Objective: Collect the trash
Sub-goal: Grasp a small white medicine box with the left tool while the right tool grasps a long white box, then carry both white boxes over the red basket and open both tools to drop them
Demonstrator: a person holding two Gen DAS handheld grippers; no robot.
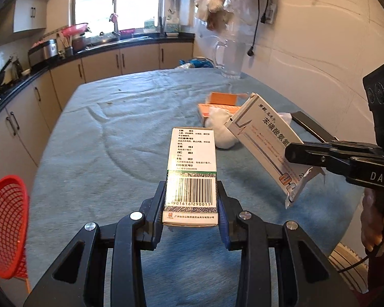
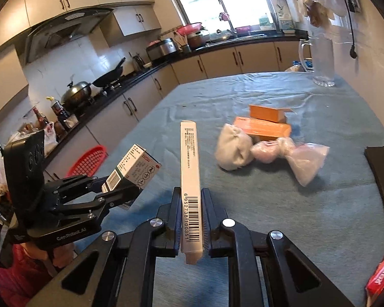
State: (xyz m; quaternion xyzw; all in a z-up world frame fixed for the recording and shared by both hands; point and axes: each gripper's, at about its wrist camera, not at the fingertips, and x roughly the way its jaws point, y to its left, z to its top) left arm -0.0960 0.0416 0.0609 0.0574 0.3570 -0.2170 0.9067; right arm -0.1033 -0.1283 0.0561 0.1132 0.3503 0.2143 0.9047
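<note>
Four boxes, two bags

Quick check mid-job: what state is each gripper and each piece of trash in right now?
Left gripper: shut on green box, lifted.
Right gripper: shut on white box, lifted, held edge-on.
Orange boxes: lying on table, one with end flap open.
White bag: knotted, on table.
Pink bag: knotted, on table.
Red basket: beside table.

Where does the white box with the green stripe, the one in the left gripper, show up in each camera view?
Left wrist: green-striped box at centre, clamped in the left gripper.
Right wrist: same box at left, tilted, above the table edge.
Shared landmark: glass pitcher at the table's far end.
</note>
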